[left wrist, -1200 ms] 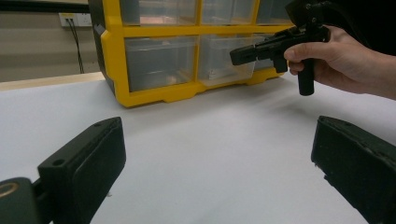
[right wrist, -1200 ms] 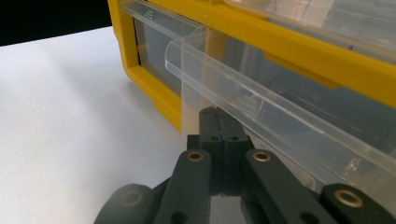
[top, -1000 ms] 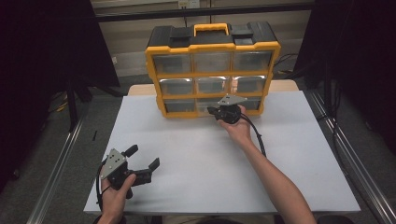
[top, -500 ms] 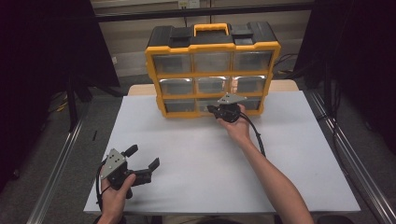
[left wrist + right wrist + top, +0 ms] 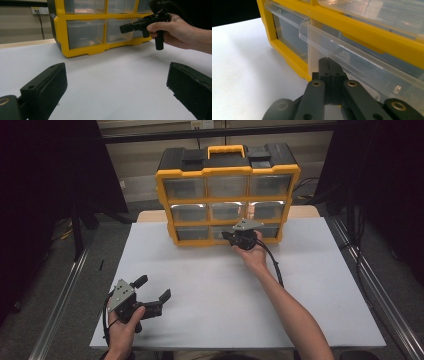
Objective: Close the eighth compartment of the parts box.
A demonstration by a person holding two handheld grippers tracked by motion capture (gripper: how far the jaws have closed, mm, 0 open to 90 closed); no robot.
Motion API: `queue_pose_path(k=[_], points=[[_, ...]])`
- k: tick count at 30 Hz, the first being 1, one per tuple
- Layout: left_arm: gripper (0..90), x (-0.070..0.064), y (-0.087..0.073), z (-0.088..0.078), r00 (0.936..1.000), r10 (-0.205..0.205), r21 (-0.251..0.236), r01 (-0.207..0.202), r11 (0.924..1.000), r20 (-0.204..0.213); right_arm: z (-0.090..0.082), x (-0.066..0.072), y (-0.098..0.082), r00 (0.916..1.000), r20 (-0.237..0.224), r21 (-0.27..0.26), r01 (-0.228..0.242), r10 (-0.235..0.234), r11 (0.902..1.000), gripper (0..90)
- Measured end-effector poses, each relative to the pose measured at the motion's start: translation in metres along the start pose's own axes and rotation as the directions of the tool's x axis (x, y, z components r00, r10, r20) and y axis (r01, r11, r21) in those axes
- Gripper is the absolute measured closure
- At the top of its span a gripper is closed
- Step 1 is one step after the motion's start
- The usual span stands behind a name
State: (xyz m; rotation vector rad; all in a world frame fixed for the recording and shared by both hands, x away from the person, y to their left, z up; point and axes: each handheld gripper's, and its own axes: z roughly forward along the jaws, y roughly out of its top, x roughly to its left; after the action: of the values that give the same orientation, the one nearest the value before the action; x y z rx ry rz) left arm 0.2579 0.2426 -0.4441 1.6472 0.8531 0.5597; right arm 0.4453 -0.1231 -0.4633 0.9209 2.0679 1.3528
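Item: yellow organiser cabinet point(image 5: 227, 195), black top, clear drawers in three rows, set at the far edge of the white table point(image 5: 225, 295).

Work in hand: bottom-row middle drawer point(image 5: 352, 60). The right gripper point(image 5: 239, 238) is held at its front, jaws pressed together, tips against the clear face below the lip; nothing is seen between them. Judged: the drawer is hardly drawn out, if at all; pulling remains.

The left gripper point(image 5: 150, 295) is rested near-left, jaws apart, empty.

Markings: faint moulded lettering on the drawer lip, unreadable.
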Motion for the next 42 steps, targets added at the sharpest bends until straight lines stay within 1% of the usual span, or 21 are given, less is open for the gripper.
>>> queue_pose_path(k=[4,12,14,17,19,20,22,25,27,28,29,30,31,32,35,37,38,39,41,42], points=[[3.2,0.000,0.000,0.001,1.0000,-0.007,-0.004,0.007,1.0000,0.001,0.001,-0.001,0.000,0.9997,0.003,-0.012,-0.024,0.024,0.9996,90.0],[3.2,0.000,0.000,0.001,1.0000,-0.006,-0.004,0.006,1.0000,0.001,0.002,-0.003,0.001,0.9997,0.019,-0.007,-0.016,0.016,0.9999,90.0],[3.2,0.000,0.000,0.001,1.0000,-0.006,-0.005,0.006,1.0000,0.001,0.002,-0.004,0.000,0.9997,0.014,-0.009,-0.022,0.022,0.9997,90.0],[3.2,0.000,0.000,0.001,1.0000,-0.007,-0.002,0.007,1.0000,0.001,0.004,-0.004,0.000,0.9991,0.029,-0.015,-0.029,0.029,0.9995,90.0],[3.2,0.000,0.000,0.001,1.0000,-0.007,-0.003,0.007,1.0000,0.003,0.005,-0.004,-0.001,0.9990,0.026,-0.021,-0.036,0.037,0.9991,90.0],[3.2,0.001,0.000,0.001,1.0000,-0.007,-0.003,0.007,1.0000,-0.001,0.005,-0.004,-0.001,0.9990,0.027,-0.022,-0.036,0.036,0.9991,90.0],[3.2,0.001,0.000,0.002,0.9999,-0.011,-0.007,0.011,0.9999,0.003,0.006,-0.004,-0.001,0.9989,0.032,-0.021,-0.035,0.035,0.9992,90.0],[3.2,0.001,0.000,0.002,1.0000,-0.002,0.002,0.002,1.0000,-0.001,0.006,-0.006,-0.001,0.9988,0.034,-0.017,-0.033,0.034,0.9993,90.0],[3.2,0.001,-0.001,0.003,0.9999,-0.013,0.002,0.013,0.9999,0.003,0.007,-0.007,-0.002,0.9986,0.033,-0.019,-0.040,0.041,0.9990,90.0],[3.2,0.001,-0.001,0.003,0.9999,-0.010,0.006,0.010,0.9999,0.002,0.007,-0.008,-0.002,0.9982,0.038,-0.021,-0.045,0.046,0.9988,90.0],[3.2,0.000,-0.001,0.004,0.9998,-0.013,0.005,0.013,0.9999,0.012,0.007,-0.009,-0.002,0.9980,0.043,-0.020,-0.045,0.046,0.9988,90.0],[3.2,0.001,0.000,0.004,0.9999,-0.013,0.004,0.013,0.9999,0.007,0.008,-0.009,-0.002,0.9980,0.042,-0.023,-0.046,0.047,0.9987,90.0],[3.2,0.001,0.000,0.004,0.9999,-0.013,0.004,0.013,0.9999,-0.002,0.008,-0.010,-0.002,0.9982,0.037,-0.019,-0.047,0.047,0.9987,90.0],[3.2,0.001,0.000,0.005,0.9998,-0.018,0.001,0.018,0.9998,0.005,0.008,-0.010,-0.002,0.9983,0.038,-0.017,-0.044,0.045,0.9989,90.0],[3.2,0.002,0.000,0.007,0.9999,-0.016,0.007,0.016,0.9998,0.001,0.009,-0.010,-0.001,0.9985,0.036,-0.013,-0.041,0.041,0.9991,90.0],[3.2,0.001,-0.001,0.008,0.9996,-0.026,0.001,0.026,0.9997,0.011,0.009,-0.009,-0.001,0.9985,0.048,-0.005,-0.026,0.027,0.9996,90.0],[3.2,0.001,0.000,0.008,0.9997,-0.022,0.003,0.022,0.9997,0.010,0.009,-0.008,-0.001,0.9984,0.052,0.004,-0.021,0.021,0.9998,90.0],[3.2,0.001,0.000,0.007,0.9997,-0.022,0.003,0.022,0.9997,0.014,0.009,-0.008,-0.002,0.9985,0.051,0.011,-0.020,0.020,0.9997,90.0],[3.2,0.001,0.000,0.007,0.9998,-0.020,0.002,0.020,0.9998,0.009,0.011,-0.008,-0.004,0.9985,0.047,0.019,-0.031,0.030,0.9993,90.0],[3.2,0.002,0.000,0.006,0.9998,-0.018,0.002,0.018,0.9998,0.008,0.011,-0.009,-0.005,0.9983,0.053,0.024,-0.027,0.025,0.9994,90.0]])
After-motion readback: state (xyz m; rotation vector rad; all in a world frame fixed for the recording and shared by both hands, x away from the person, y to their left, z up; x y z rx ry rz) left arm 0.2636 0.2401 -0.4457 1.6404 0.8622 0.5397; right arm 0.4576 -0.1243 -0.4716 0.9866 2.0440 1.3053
